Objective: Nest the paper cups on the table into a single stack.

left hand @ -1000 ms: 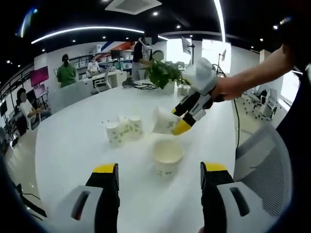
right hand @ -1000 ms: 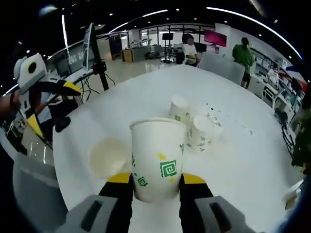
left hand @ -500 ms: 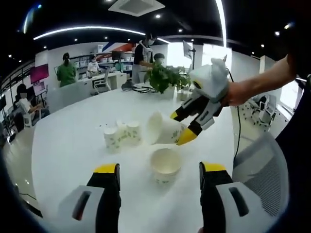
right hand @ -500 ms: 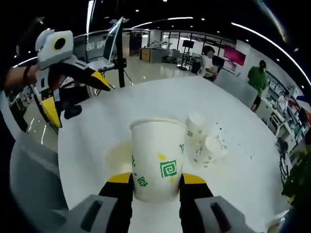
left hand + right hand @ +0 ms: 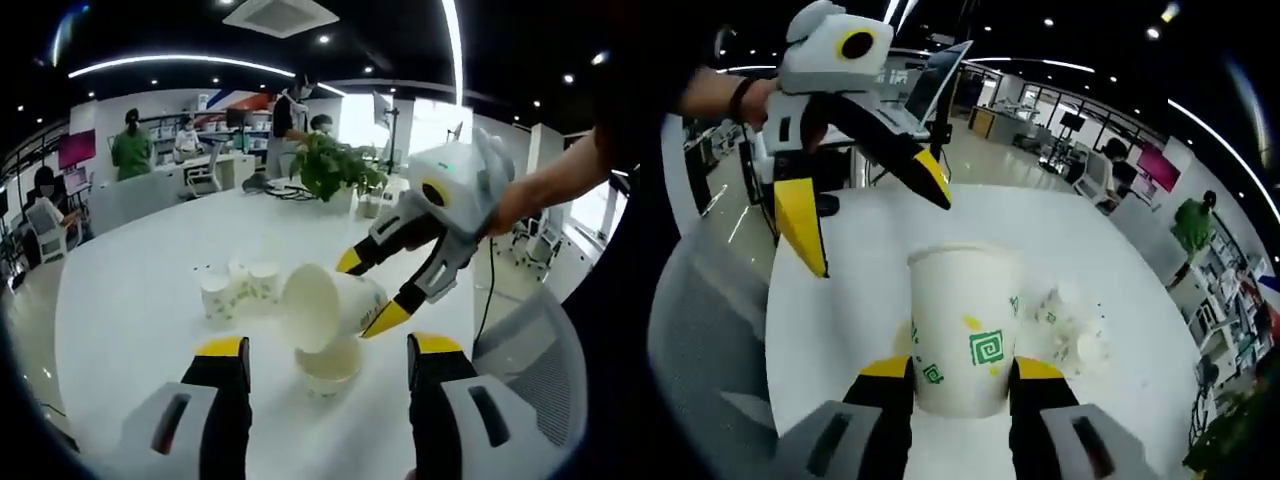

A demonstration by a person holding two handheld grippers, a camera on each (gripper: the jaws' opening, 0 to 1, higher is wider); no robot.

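Closest to the lens in the right gripper view, the right gripper [image 5: 962, 372] has its yellow-tipped jaws closed against the lower wall of a held paper cup [image 5: 965, 325], printed with a green square motif. In the left gripper view the same cup [image 5: 325, 305] hangs tilted, its open mouth turned toward the camera, directly above an upright paper cup [image 5: 328, 368] standing on the white table [image 5: 130, 310]. The left gripper [image 5: 325, 350] waits low in front of that cup with its jaws spread wide and nothing between them; seen from the right gripper view it [image 5: 865, 195] is raised at upper left, jaws likewise apart. The risk from here, on this evidence, is the tilt: lowered at this angle, the held cup's base would likely catch the standing cup's rim and knock it over, and a hard squeeze could buckle the thin paper wall. Further back, a cluster of inverted cups [image 5: 235, 290] sits on the table, blurred white in the right gripper view [image 5: 1070, 325]. The left gripper view alone makes plain how the held cup lines up over the standing one; the right gripper view, its centre blocked by the cup itself, offers the grip and the printed wall instead.
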